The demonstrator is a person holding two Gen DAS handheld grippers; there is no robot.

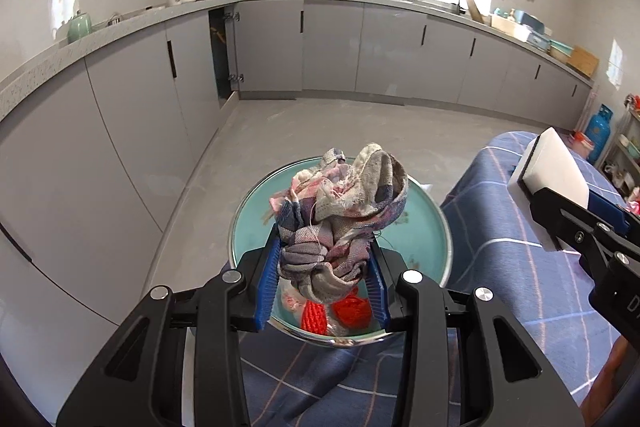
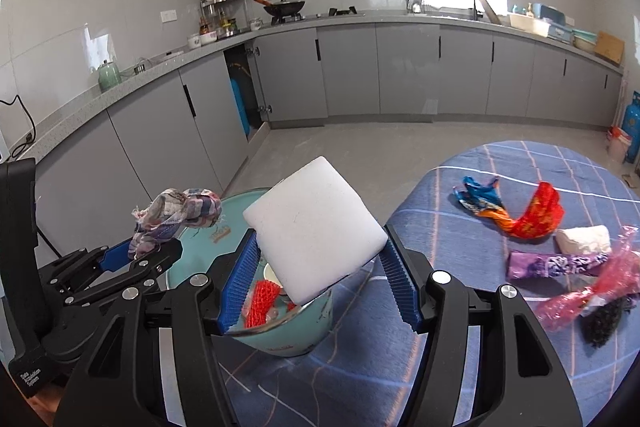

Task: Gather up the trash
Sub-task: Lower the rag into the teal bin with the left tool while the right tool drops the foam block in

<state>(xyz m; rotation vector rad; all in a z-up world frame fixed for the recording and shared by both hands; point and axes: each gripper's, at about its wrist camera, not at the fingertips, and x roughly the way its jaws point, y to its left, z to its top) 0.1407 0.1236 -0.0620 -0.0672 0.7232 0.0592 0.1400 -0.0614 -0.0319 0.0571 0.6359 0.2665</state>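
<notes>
My left gripper (image 1: 324,255) is shut on a crumpled plaid rag (image 1: 340,211) and holds it over a teal metal basin (image 1: 424,239) at the table's edge. The basin holds red mesh trash (image 1: 340,313). My right gripper (image 2: 316,247) is shut on a white foam block (image 2: 316,231) above the same basin (image 2: 288,331). The left gripper (image 2: 136,259) with the rag (image 2: 176,213) shows at the left of the right wrist view. The right gripper's foam block (image 1: 556,163) shows at the right of the left wrist view.
The table has a blue checked cloth (image 2: 460,347). On it lie a blue-orange-red wrapper (image 2: 516,211), a white wad (image 2: 584,239), a purple wrapper (image 2: 552,265), a pink plastic bag (image 2: 592,291) and a black clump (image 2: 604,323). Grey kitchen cabinets (image 1: 332,47) stand beyond the floor.
</notes>
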